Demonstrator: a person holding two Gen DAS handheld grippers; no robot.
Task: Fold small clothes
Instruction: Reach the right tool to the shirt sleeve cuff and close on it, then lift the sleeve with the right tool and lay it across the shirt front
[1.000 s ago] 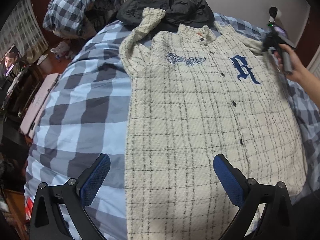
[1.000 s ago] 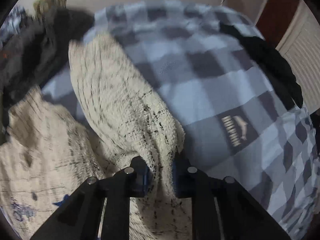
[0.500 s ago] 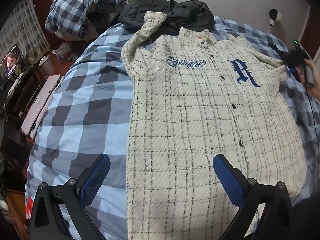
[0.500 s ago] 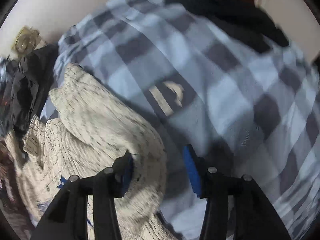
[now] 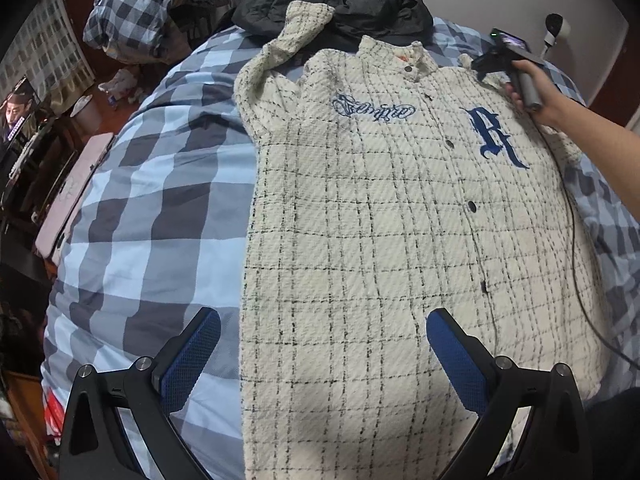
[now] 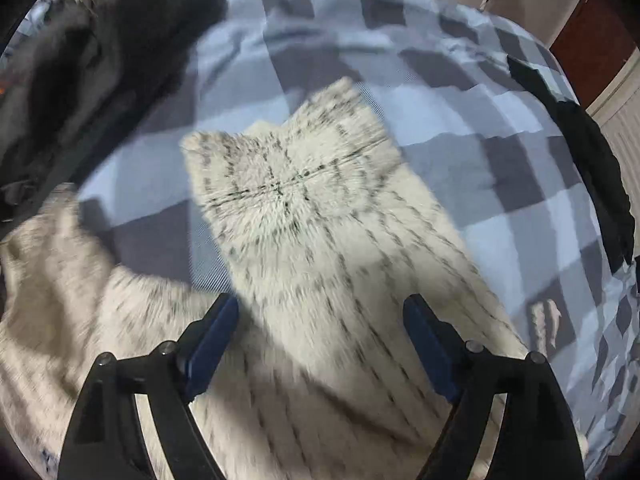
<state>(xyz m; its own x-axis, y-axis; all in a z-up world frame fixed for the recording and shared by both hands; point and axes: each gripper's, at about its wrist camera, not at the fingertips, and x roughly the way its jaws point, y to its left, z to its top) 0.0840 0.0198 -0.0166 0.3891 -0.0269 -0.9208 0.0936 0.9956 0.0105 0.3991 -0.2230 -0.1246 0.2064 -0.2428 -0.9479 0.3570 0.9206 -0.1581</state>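
Observation:
A cream shirt (image 5: pixel 360 240) with a black grid, dark buttons and a blue "R" lies front up on the checked bed. Its left sleeve (image 5: pixel 296 28) reaches up onto dark clothes. My left gripper (image 5: pixel 320 344) is open and empty above the shirt's lower left part. My right gripper (image 6: pixel 320 328) is open and empty, hovering over the shirt's right sleeve (image 6: pixel 296 176), which lies flat on the bed. It also shows in the left wrist view (image 5: pixel 504 56), held in a hand above the right shoulder.
A blue and grey checked duvet (image 5: pixel 152 208) covers the bed. Black clothes (image 5: pixel 352 4) lie at the head end, a checked bundle (image 5: pixel 148 4) at far left. A dark garment (image 6: pixel 592 168) lies along the right side. A cable (image 5: pixel 576 264) trails over the shirt.
My right gripper let go of the right sleeve, opened wide and swung back over it. The sleeve now lies flat. My left gripper has stayed in place.

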